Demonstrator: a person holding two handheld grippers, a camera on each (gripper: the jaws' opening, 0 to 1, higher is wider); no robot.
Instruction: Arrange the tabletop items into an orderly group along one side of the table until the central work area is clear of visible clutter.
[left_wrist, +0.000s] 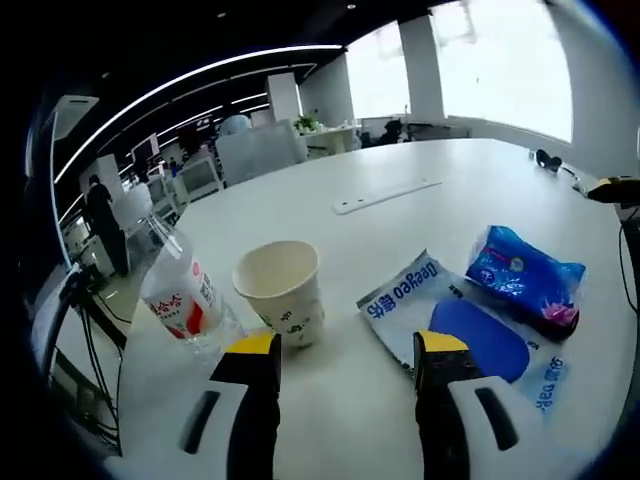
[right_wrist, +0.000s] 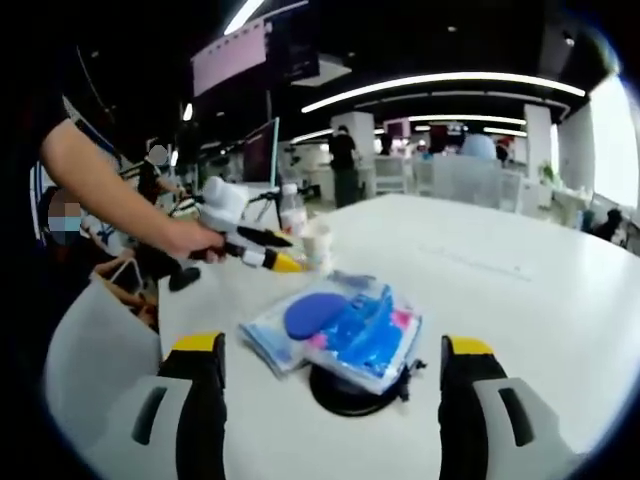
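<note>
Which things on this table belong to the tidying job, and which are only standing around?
Part of the job:
- paper cup
- plastic bottle
- white and blue packet
- blue tissue pack
- left gripper, jaws open
- right gripper, jaws open

Just lying about:
- white strip further along the table
- black round disc under the packs

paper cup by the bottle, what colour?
The paper cup is off-white with small green print low on its side; best in the left gripper view.
</note>
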